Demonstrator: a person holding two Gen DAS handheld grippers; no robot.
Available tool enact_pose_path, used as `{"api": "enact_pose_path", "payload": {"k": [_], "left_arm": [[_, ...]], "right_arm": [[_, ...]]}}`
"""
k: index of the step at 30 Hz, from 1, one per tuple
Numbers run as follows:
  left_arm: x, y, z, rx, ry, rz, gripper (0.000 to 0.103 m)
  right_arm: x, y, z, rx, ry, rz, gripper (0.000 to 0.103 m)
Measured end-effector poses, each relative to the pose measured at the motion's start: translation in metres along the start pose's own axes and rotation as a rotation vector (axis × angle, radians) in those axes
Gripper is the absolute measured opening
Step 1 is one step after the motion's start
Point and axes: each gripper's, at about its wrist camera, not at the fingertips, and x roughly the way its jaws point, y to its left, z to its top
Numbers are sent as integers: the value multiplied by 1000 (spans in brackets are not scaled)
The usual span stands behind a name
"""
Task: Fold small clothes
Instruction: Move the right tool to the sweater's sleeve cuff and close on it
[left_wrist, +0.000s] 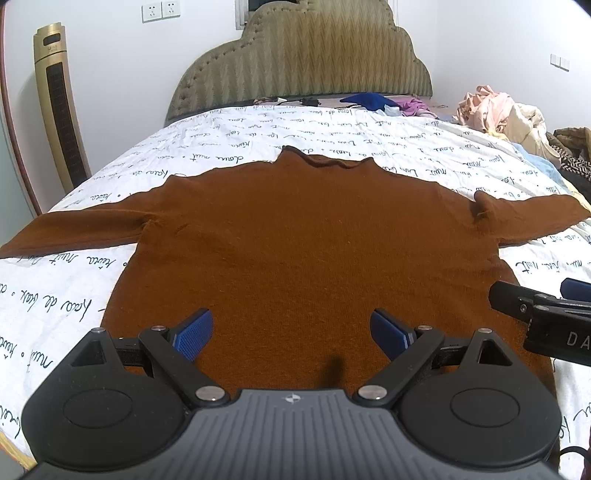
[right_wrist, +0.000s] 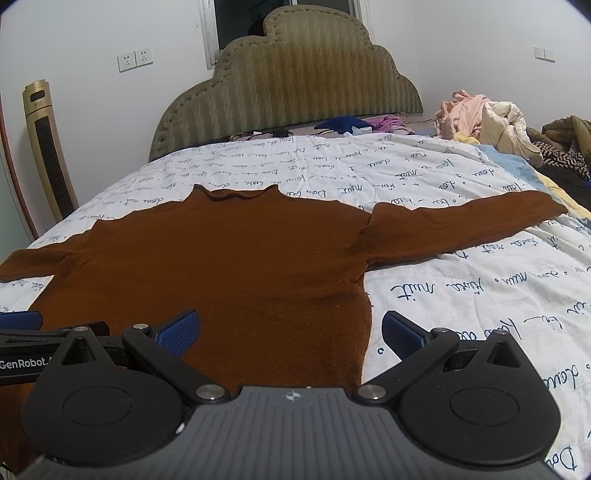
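A brown long-sleeved sweater (left_wrist: 303, 229) lies flat on the bed, collar away from me, both sleeves spread out sideways. It also shows in the right wrist view (right_wrist: 221, 258). My left gripper (left_wrist: 291, 332) is open and empty, low over the sweater's bottom hem near its middle. My right gripper (right_wrist: 291, 332) is open and empty, straddling the sweater's lower right side edge. The right gripper shows at the right edge of the left wrist view (left_wrist: 546, 314); the left gripper shows at the left edge of the right wrist view (right_wrist: 37, 332).
The bed has a white quilt (left_wrist: 221, 147) with black script, and a padded olive headboard (left_wrist: 303, 55) behind. Piled clothes (left_wrist: 498, 110) lie at the far right, small items (left_wrist: 369, 101) by the headboard. A gold tower fan (left_wrist: 59, 99) stands left of the bed.
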Motion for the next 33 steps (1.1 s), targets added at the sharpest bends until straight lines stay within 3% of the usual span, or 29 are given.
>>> {"api": "enact_pose_path", "payload": {"k": [10,18,26,29,33], "left_arm": [[7,-8,14,23,23,4,93],[19,-26,31,87,31,42,93],[45,-34,54,89,63,88,93],[55,-45,58,115,74,88,93],[68,-62,59,154,93,85,93]], "right_arm": [[2,-19,8,-6,6,3,103],[13,-64,34,-31,-1,-49,103],[42,-171,72,13,-14,-152,103],[61,-225,84,112,2,-156,103],[86,-284,92,184,8,-275,103]]}}
